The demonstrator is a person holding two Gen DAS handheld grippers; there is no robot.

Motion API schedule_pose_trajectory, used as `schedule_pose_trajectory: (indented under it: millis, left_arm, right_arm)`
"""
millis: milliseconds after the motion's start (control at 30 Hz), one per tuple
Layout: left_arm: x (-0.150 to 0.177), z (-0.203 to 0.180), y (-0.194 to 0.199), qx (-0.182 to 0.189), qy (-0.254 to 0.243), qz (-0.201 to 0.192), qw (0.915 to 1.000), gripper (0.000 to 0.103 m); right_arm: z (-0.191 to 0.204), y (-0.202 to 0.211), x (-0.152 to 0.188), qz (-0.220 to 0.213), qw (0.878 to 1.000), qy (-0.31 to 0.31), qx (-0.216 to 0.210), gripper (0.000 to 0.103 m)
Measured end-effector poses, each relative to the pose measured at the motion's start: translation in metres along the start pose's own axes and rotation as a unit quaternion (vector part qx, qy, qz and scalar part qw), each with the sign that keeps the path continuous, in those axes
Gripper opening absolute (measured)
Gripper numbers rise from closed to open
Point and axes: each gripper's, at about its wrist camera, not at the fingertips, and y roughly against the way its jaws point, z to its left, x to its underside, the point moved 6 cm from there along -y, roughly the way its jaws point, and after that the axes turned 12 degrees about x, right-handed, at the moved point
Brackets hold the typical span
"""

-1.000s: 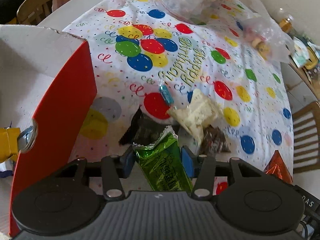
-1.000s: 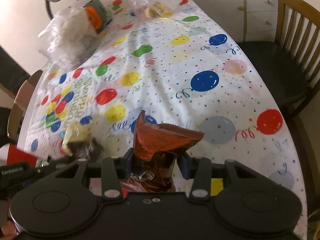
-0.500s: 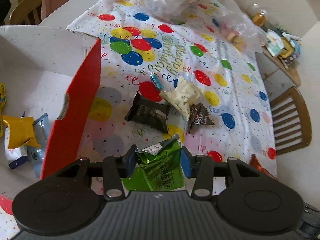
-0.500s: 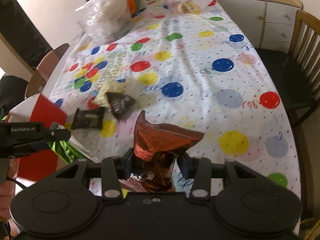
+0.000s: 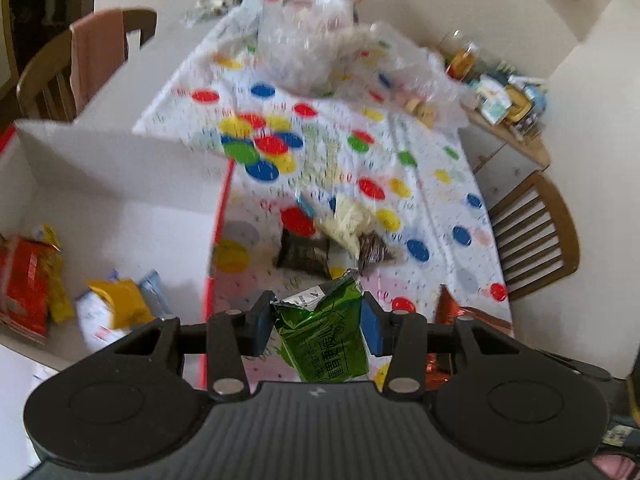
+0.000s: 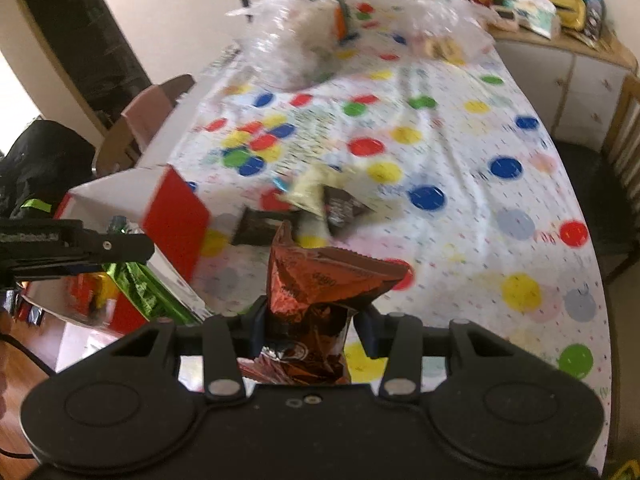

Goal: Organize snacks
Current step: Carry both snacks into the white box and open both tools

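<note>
Soft daylight, smeared by motion

You are getting even, soft light; glare is blowing out at nine o'clock in the right view, motion blur is smearing the tablecloth [image 5: 420, 216] dots, and fisheye distortion is bending the chair [image 5: 536, 236] at three o'clock.

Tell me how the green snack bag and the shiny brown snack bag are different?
The green snack bag sits in the left gripper; the brown snack bag sits in the right gripper. The green one looks flat and smooth; the brown one is crumpled and flares wide on top. Both are shiny foil and pinched between fingers above the table.
</note>
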Motion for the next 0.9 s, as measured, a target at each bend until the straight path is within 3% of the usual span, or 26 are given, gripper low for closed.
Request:
schedule_pose_trajectory:
  millis: [233, 533, 900]
  left_arm:
    - [-0.029, 0.028, 0.054, -0.012, -0.019, -0.029, 0.9993, 0.044]
    - [-0.059, 0.099, 0.099, -0.054, -0.021, -0.056, 0.9967, 0.044]
    - [-0.062, 0.188, 0.107, -0.119, -0.026, -0.028, 0.9921, 0.044]
  right_arm:
    - [0.058, 0.015, -0.02, -0.026, 0.999, 0.029, -0.011, 0.043]
    - [0.141, 0.0, -0.038, -0.031, 0.997, 0.065, -0.034, 0.043]
    - [0.244, -0.043, -0.036, -0.004, 0.99, 0.127, -0.061, 0.043]
